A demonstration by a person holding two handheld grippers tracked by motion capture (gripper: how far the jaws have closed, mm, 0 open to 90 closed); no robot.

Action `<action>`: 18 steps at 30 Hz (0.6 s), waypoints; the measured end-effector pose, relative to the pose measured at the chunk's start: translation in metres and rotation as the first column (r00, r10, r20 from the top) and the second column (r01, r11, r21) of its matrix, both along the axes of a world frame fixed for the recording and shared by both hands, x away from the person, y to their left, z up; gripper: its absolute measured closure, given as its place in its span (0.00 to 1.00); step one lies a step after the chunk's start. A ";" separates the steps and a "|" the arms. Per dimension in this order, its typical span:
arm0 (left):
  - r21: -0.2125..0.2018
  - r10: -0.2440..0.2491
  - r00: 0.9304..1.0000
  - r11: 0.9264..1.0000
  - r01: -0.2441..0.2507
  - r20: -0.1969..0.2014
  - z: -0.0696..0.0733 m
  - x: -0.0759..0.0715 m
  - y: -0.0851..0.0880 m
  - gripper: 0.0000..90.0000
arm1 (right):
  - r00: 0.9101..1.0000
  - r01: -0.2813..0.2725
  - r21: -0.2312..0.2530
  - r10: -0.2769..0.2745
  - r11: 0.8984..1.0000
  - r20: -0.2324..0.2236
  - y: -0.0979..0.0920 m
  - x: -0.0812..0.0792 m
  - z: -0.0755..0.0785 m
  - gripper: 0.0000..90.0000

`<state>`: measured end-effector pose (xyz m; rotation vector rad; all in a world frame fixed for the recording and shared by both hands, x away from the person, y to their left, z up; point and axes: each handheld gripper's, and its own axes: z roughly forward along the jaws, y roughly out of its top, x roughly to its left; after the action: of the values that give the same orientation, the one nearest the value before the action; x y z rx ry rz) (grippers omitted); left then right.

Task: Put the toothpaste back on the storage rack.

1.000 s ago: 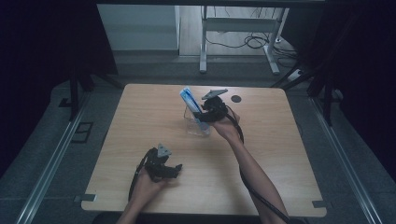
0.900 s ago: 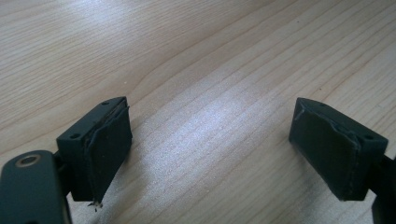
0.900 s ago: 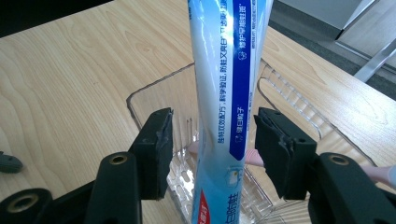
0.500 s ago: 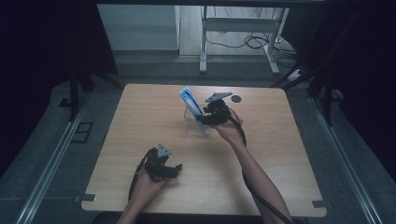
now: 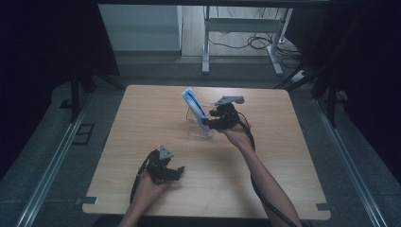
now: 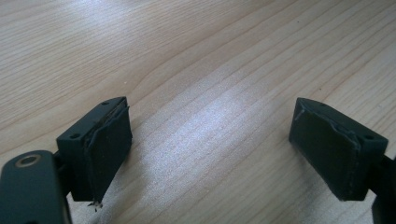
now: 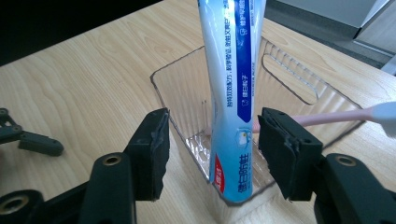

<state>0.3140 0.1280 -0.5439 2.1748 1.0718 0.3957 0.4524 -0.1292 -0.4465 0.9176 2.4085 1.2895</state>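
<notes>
Two grippers are working over the pale wooden table (image 5: 142, 118), one in each of the person's hands. Out towards the far middle of the tabletop, the right gripper (image 5: 211, 124) is sitting just beside a clear plastic bin (image 7: 299, 79), and its jaws have just been opening. In the right gripper view the toothpaste tube (image 7: 232, 107) is standing between the two black pads, a gap showing on either side, so nothing is pressing on it. That white and blue tube is resting inside the near corner of the bin, its printed end down on the bin's floor and its upper part leaning up and out above the rim; from the high view it is tilting away towards the far left (image 5: 195, 109). Something slim and pink with a white end (image 7: 336, 117) is lying across the bin behind the tube. Nearer the person, the left gripper (image 5: 179, 171) is resting low on the tabletop, well apart from the bin, with its jaws spread wide over bare wood.
</notes>
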 end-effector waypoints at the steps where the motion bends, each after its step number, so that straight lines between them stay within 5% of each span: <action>1: 0.000 0.000 1.000 1.000 0.000 0.000 0.000 0.000 0.000 0.15 | 1.000 0.002 0.005 -0.002 1.000 -0.005 -0.002 -0.001 0.001 0.46; 18: -0.002 0.001 1.000 1.000 -0.001 0.000 0.000 0.000 0.000 0.15 | 0.999 0.030 0.031 -0.029 0.999 -0.031 -0.029 -0.009 0.004 0.35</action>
<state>0.3139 0.1279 -0.5440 2.1727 1.0728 0.3945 0.4434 -0.1582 -0.4423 0.9851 2.3949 1.3159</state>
